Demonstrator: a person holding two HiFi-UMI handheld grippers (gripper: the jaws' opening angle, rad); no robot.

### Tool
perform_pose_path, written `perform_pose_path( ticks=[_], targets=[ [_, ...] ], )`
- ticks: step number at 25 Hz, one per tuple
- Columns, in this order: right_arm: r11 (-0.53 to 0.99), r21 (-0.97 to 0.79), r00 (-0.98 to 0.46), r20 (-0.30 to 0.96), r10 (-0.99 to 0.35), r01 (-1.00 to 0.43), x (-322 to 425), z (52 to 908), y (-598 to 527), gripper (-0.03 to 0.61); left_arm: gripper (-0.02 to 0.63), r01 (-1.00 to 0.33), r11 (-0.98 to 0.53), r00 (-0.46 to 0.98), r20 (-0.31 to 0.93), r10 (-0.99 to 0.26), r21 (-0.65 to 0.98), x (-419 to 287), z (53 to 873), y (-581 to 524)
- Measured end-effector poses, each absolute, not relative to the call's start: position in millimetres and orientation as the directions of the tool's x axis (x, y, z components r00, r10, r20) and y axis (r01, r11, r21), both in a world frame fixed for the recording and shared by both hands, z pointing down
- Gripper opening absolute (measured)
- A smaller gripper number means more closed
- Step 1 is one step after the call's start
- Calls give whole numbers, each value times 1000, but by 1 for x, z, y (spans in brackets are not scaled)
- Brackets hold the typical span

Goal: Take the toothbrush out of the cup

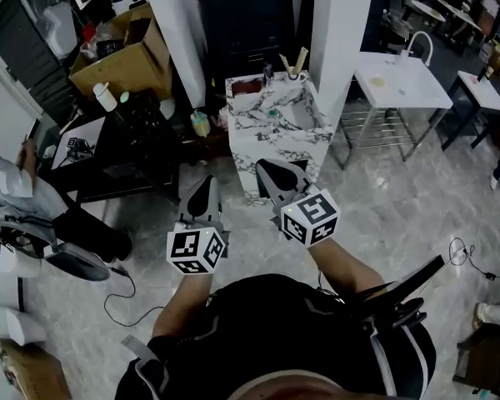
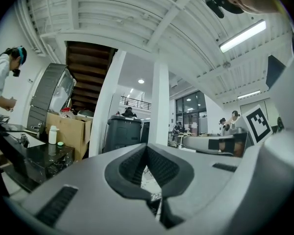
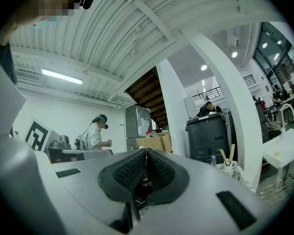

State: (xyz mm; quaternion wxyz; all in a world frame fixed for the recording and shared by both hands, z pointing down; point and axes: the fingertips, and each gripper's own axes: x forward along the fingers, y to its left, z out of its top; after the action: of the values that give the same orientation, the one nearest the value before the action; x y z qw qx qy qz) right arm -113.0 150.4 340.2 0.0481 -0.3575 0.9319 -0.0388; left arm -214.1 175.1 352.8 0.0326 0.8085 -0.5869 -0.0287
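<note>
Toothbrush, tan slim stick [image 1: 301, 58], stands in white cup [image 1: 295, 76] on marble-veined white pedestal [image 1: 275, 127], 12 o'clock from us, well apart. We judge it light, stiff; pinch upper handle. Left gripper [image 2: 147, 148], right gripper [image 3: 146, 152]: jaws pressed together, empty.

Grey marbled floor [image 1: 400, 207]. White pillars [image 1: 175, 23] flank a dark bin [image 1: 242, 23]; cardboard box [image 1: 125, 61] at left. Ceiling strip light [image 2: 242, 35] on.

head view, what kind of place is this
Probably an open workshop or lab hall with a mock washroom corner: a freestanding marble-patterned washstand bearing a cup of brushes, a cardboard box of clutter, and a white work table.
</note>
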Motion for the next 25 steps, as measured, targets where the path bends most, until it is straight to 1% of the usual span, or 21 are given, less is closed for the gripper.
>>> perform_pose_path(
  ticks=[10, 20, 25],
  targets=[
    [720, -133, -720, -54, -692, -681, -77, 344, 117, 23, 0, -937, -337, 340, 21, -940, 96, -180, 357, 136],
    [658, -115, -661, -22, -751, -744, -60, 347, 56, 23, 0, -890, -441, 444, -2, -896, 119, -157, 358, 65],
    [625, -118, -627, -20, -779, -772, -55, 347, 14, 23, 0, -874, -471, 473, -18, -881, 120, -154, 355, 22]
  ],
)
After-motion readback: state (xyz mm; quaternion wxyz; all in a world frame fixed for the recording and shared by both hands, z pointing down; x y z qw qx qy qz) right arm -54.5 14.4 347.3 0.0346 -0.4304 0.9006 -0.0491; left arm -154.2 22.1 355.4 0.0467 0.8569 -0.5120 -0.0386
